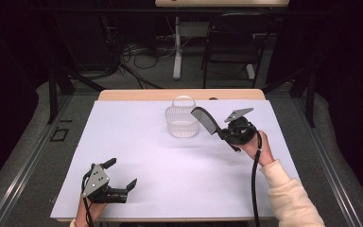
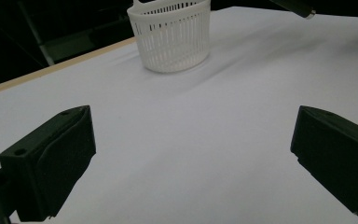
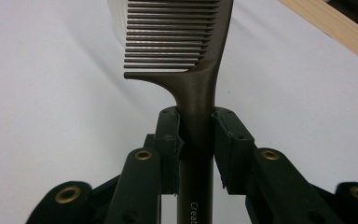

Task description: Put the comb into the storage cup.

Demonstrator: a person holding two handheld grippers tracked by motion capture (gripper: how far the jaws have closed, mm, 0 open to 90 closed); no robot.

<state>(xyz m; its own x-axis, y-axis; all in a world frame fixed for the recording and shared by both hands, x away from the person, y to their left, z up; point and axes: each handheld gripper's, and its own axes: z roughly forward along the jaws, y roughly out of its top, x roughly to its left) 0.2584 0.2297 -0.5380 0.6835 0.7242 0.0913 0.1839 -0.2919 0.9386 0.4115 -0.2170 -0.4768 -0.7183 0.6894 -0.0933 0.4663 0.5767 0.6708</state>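
Note:
A dark brown comb (image 1: 203, 120) hangs in the air just right of a white slatted basket (image 1: 182, 121), its toothed end pointing toward the basket. My right gripper (image 1: 223, 133) is shut on the comb's handle; in the right gripper view both pads clamp the handle (image 3: 196, 126) and the teeth (image 3: 168, 37) rise above them. The basket (image 2: 171, 33) stands upright at the far middle of the white sheet. My left gripper (image 1: 121, 175) rests near the front left edge, jaws wide open with nothing between them, pointing toward the basket.
The white sheet (image 1: 146, 156) covers most of a wooden table (image 1: 137, 94). A black chair (image 1: 231, 42) and a white desk leg (image 1: 177, 47) with cables stand on the floor beyond the table. A cable (image 1: 254, 189) trails from the right gripper over the sleeve.

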